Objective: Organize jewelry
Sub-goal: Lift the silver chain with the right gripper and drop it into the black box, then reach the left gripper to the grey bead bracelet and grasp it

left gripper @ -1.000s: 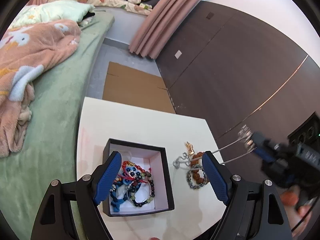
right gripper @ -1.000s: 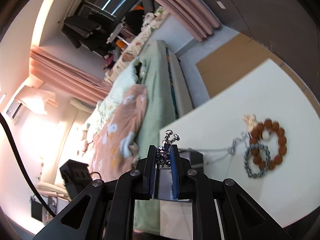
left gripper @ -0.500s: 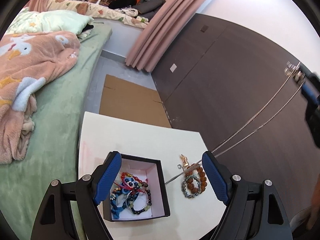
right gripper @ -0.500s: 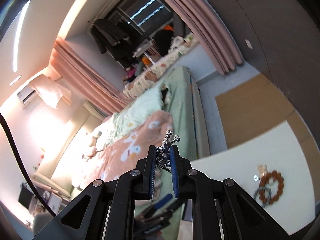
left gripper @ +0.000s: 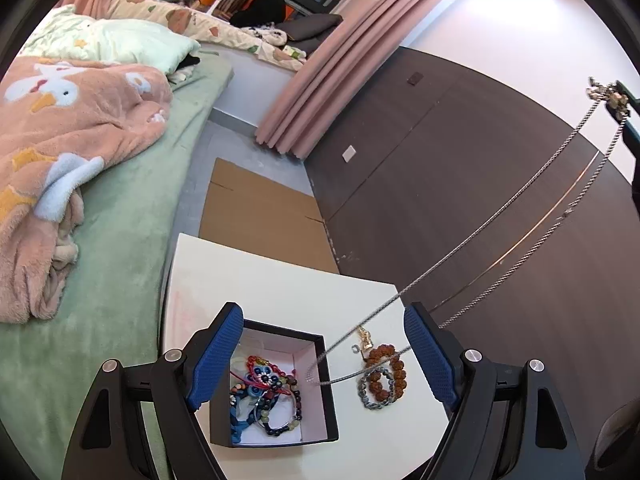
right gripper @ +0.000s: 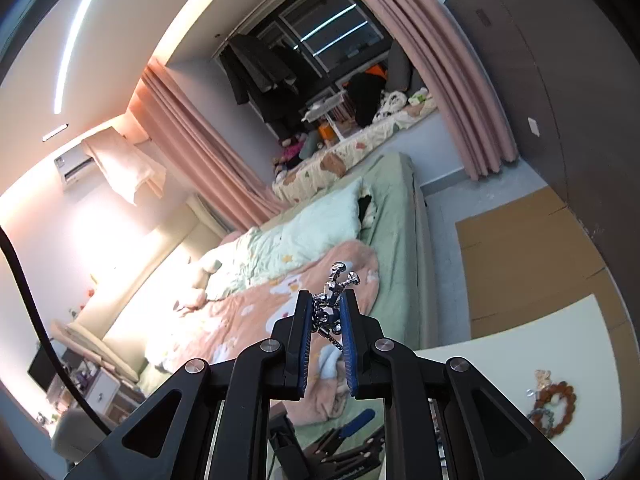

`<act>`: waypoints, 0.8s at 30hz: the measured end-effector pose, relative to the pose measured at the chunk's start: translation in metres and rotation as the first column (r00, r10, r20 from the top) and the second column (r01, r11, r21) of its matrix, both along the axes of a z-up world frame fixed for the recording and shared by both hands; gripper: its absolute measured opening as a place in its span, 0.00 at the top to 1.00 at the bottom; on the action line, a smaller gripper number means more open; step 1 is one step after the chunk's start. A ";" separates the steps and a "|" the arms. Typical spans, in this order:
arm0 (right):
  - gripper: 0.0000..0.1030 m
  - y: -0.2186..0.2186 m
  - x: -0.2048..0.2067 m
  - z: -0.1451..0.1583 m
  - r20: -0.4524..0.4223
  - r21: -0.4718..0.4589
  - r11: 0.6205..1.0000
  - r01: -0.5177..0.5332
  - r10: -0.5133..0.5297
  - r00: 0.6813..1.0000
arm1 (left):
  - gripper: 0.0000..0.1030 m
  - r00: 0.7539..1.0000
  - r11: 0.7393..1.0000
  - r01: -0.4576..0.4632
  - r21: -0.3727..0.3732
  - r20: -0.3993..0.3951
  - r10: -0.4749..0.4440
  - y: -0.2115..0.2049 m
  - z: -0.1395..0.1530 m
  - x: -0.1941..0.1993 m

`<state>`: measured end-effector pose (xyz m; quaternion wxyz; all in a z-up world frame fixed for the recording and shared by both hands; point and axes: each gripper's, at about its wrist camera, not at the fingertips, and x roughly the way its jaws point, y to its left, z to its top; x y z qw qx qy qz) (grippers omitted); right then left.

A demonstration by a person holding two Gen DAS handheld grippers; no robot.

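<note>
Our right hand-held gripper (right gripper: 326, 316), clamped on the silver chain (left gripper: 472, 240), has risen to the upper right of the left view. The chain's low end has come off the desk (left gripper: 280, 300) to above the box's (left gripper: 326, 412) right rim. Our left hand-held gripper (left gripper: 324, 352) stays spread wide.

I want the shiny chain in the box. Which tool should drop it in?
Probably the right tool: it is already shut on the silver necklace, whose low end dangles at the black box. The left tool is open, holding nothing.
</note>
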<state>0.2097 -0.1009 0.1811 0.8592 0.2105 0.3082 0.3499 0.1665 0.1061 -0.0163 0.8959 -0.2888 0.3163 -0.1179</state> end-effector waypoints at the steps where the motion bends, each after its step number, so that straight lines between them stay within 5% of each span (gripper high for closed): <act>1: 0.85 0.003 0.002 -0.006 -0.010 -0.005 1.000 -0.004 0.004 1.000 | 0.19 1.000 1.000 -0.001 0.000 0.000 0.001 0.000 0.000 0.000; 5: 0.84 0.012 0.012 -0.032 -0.074 -0.043 0.999 -0.033 0.029 0.997 | 0.19 1.000 1.000 -0.008 -0.001 -0.005 0.008 0.001 -0.001 0.001; 7: 0.68 0.014 0.016 -0.049 -0.116 -0.064 0.997 -0.047 0.039 0.992 | 0.19 1.000 1.000 -0.014 -0.006 -0.007 0.014 0.003 -0.002 0.002; 9: 0.41 0.010 0.016 -0.061 -0.128 -0.065 0.997 -0.037 0.028 0.991 | 0.19 1.000 1.000 -0.021 -0.007 -0.009 0.021 0.005 -0.002 0.001; 24: 0.39 -0.109 0.014 -0.145 -0.278 -0.015 0.986 0.166 -0.164 0.947 | 0.19 0.998 0.992 0.049 0.113 -0.035 -0.045 -0.027 -0.007 0.006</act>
